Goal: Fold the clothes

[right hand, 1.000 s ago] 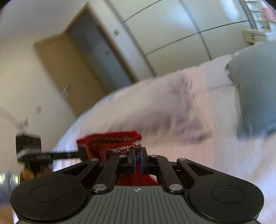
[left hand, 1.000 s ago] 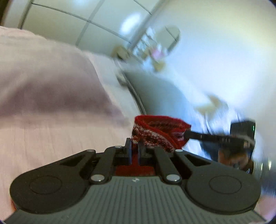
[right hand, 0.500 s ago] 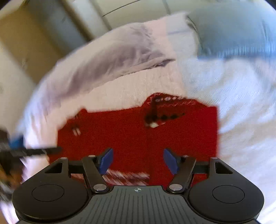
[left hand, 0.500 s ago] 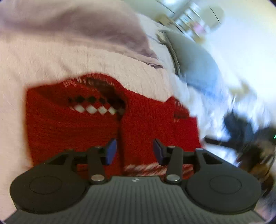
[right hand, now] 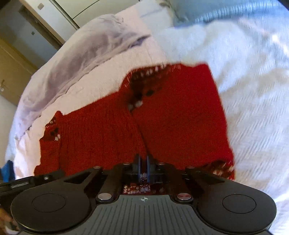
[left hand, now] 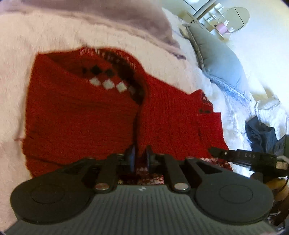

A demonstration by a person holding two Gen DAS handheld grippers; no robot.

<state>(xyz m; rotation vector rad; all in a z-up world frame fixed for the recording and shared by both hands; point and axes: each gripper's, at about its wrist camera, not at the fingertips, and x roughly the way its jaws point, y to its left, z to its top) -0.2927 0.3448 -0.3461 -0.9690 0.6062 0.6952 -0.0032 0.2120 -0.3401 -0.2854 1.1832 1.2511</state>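
Observation:
A red knitted sweater (left hand: 86, 112) with a black and white diamond band at the collar lies spread flat on a pale pink bed cover (left hand: 27, 39). It also shows in the right wrist view (right hand: 177, 115). My left gripper (left hand: 139, 157) is shut on the patterned hem at the sweater's near edge. My right gripper (right hand: 142, 165) is shut on the same hem further along. The right gripper's finger reaches into the left wrist view (left hand: 240, 156) at the sweater's right corner.
A lilac blanket (left hand: 112, 19) lies bunched behind the sweater. A grey-blue pillow (left hand: 218, 59) lies at the far right, with dark blue clothing (left hand: 260, 133) beside it. A white cover (right hand: 252, 76) spreads right of the sweater. Wardrobe doors (right hand: 75, 10) stand behind the bed.
One second ago both grippers held the sweater up, shut. Half a second ago both were open over the laid-out sweater. Now both have closed on its near hem.

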